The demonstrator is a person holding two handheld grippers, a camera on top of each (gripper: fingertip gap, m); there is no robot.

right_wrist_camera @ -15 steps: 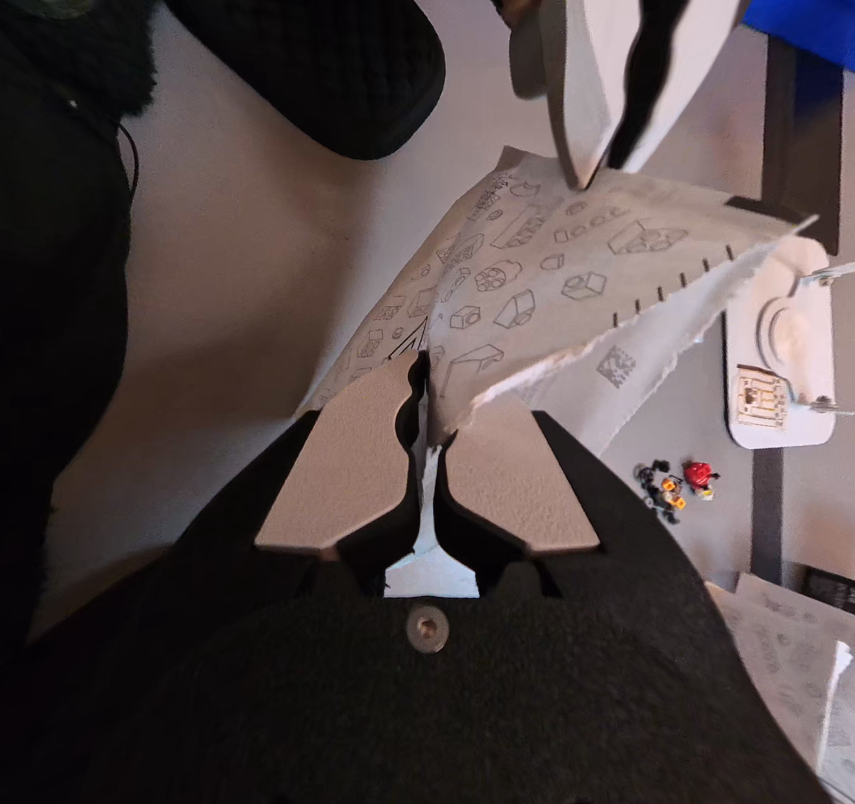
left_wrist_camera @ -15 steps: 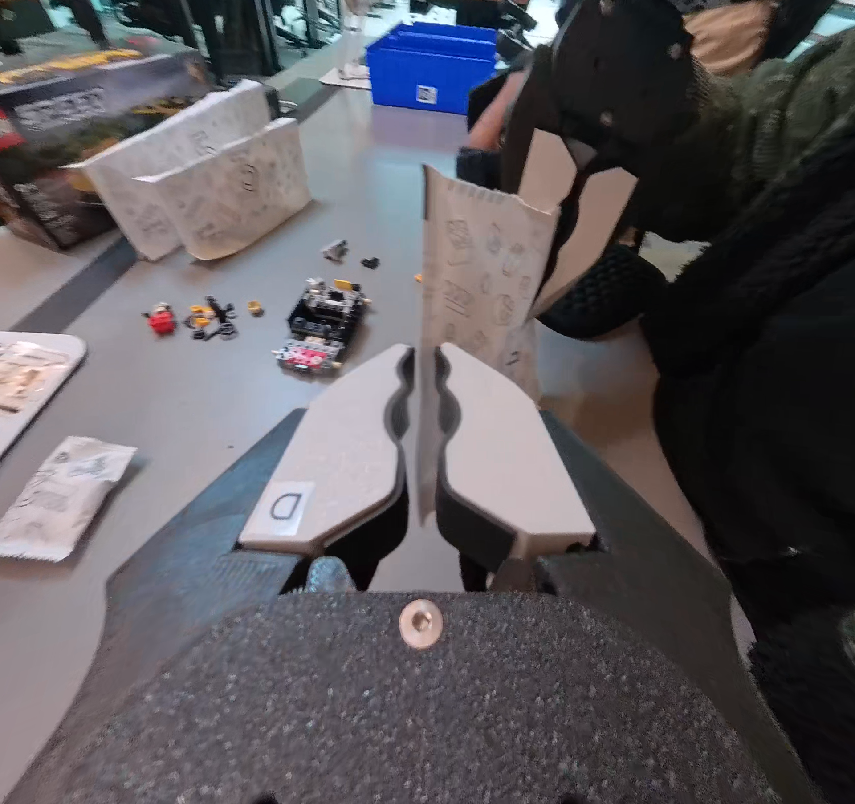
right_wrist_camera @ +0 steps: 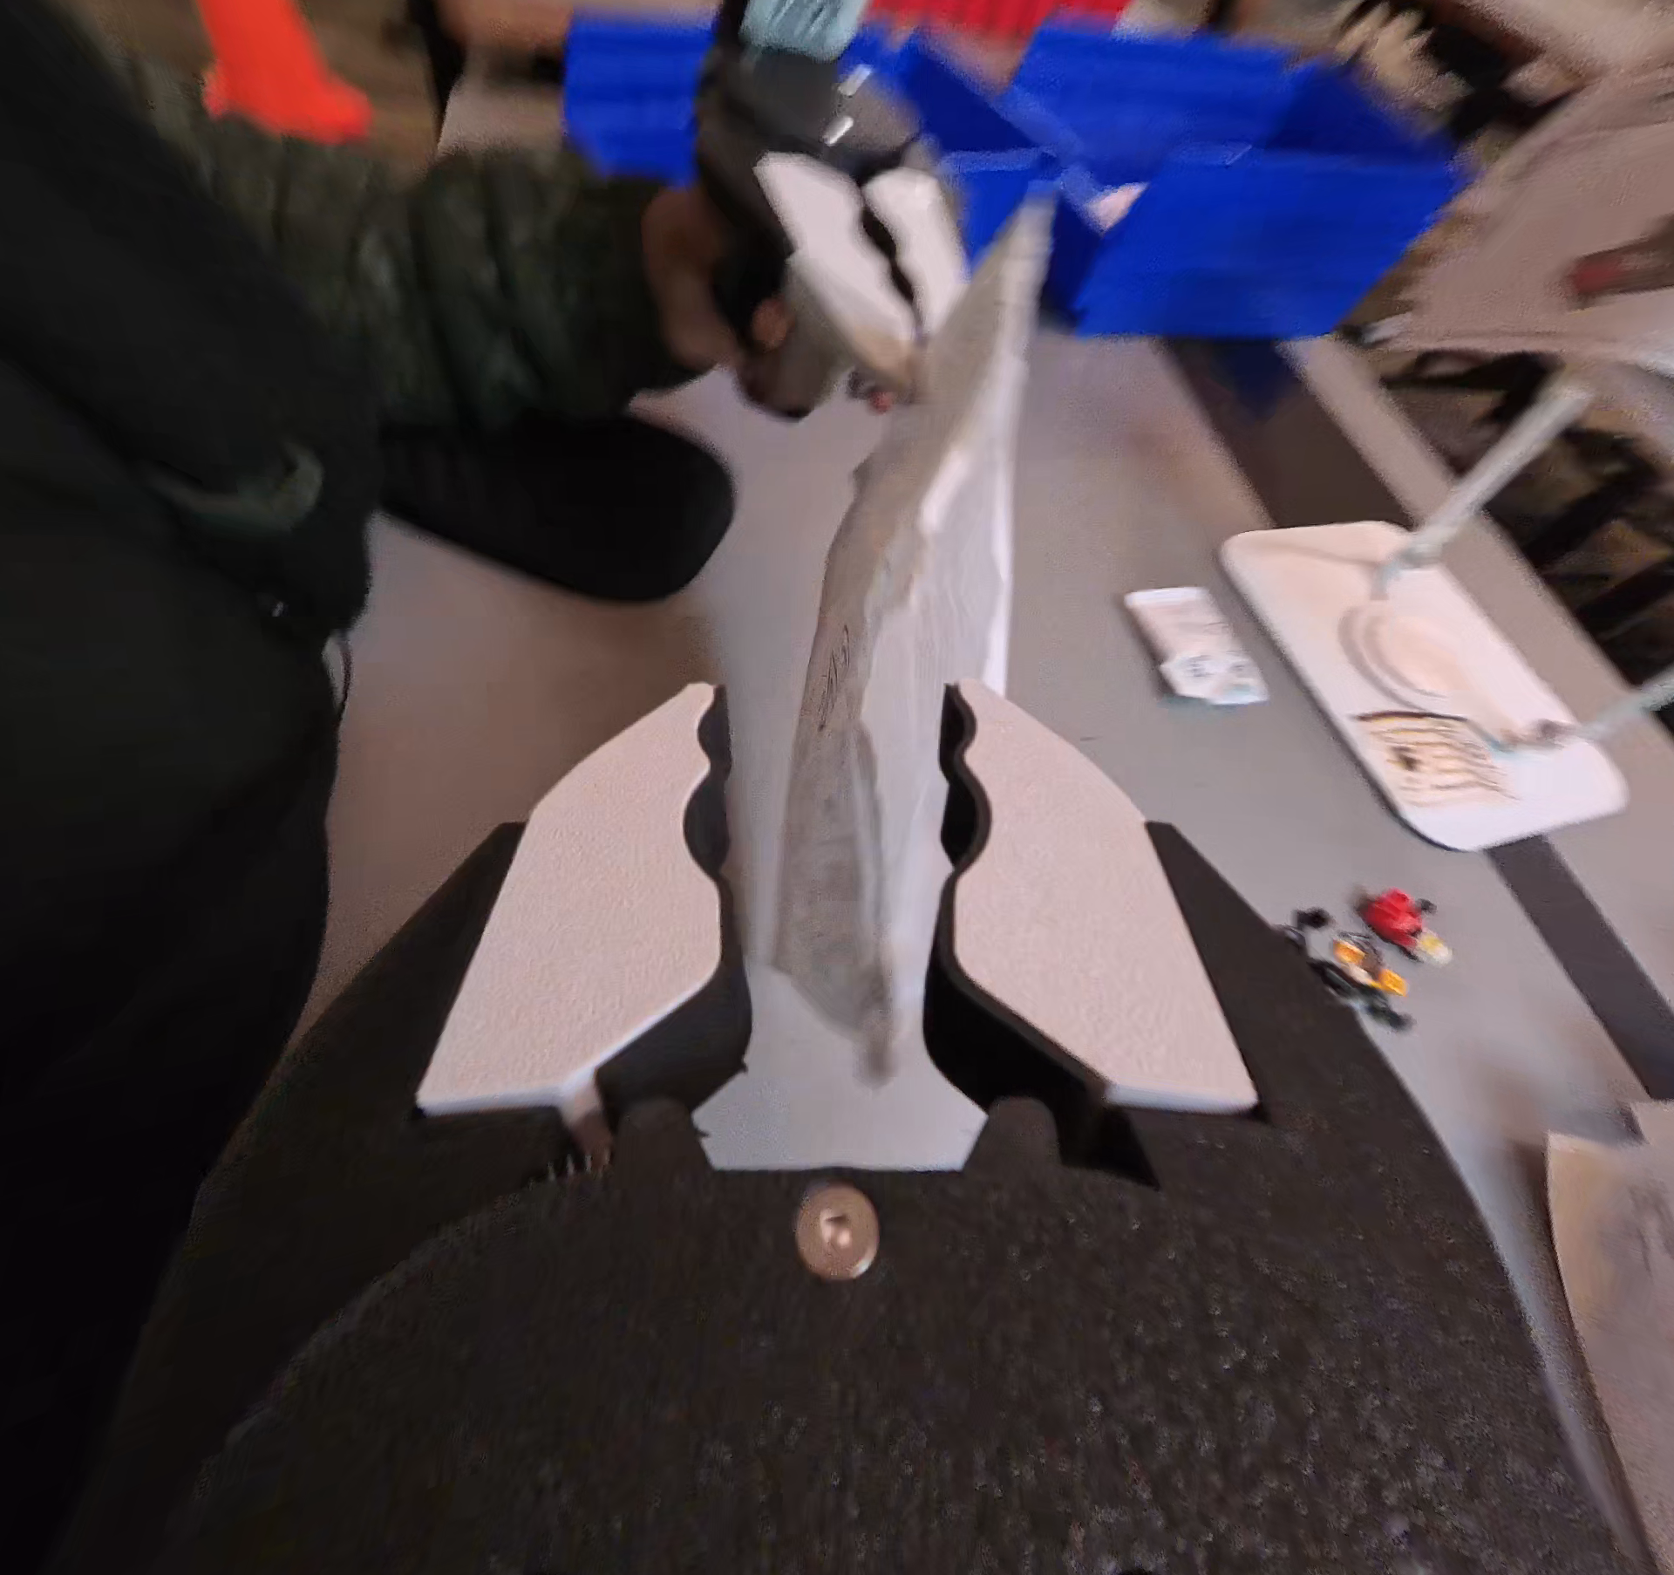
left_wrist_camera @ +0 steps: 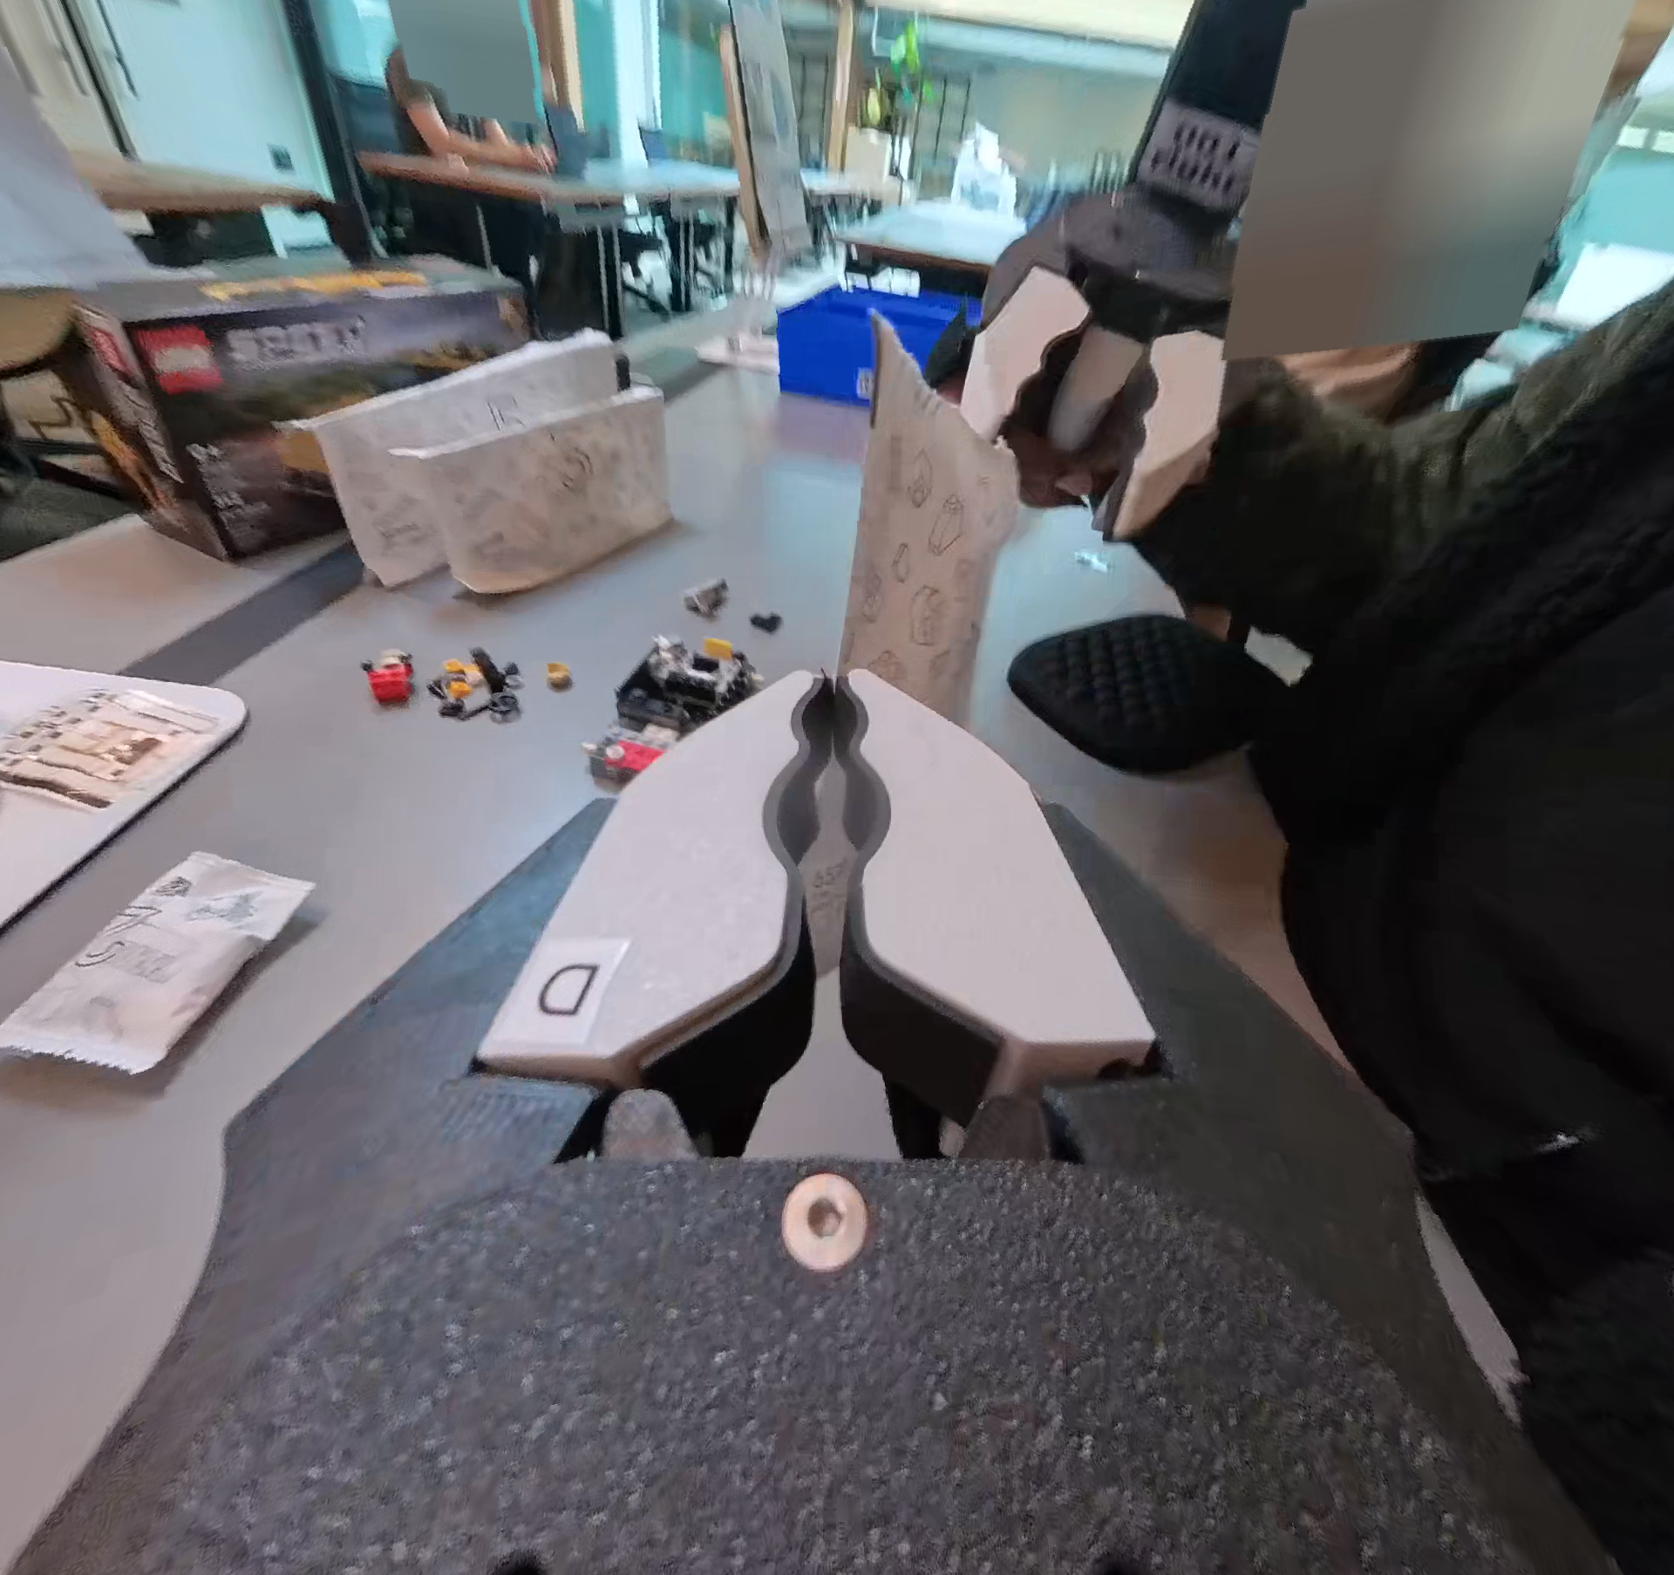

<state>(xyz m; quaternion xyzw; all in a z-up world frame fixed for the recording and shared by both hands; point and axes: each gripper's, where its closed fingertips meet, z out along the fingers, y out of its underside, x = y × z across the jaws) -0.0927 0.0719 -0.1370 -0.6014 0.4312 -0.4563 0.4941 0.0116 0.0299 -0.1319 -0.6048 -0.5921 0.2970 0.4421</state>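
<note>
The left hand-held gripper (left_wrist_camera: 832,687) pinches the paper bag (left_wrist_camera: 933,553). The right hand-held gripper (right_wrist_camera: 832,698) is spread wide (bag between, not squeezed). The bag could flop or tear more.

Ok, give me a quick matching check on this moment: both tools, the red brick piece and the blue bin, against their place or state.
1. left tool
2. right tool
3. red brick piece
4. blue bin

a. at the far end of the table
b. jaws apart
c. jaws closed on the printed paper bag
d. lying on the table beside small black and orange parts

Pairs: 1-c, 2-b, 3-d, 4-a
</note>
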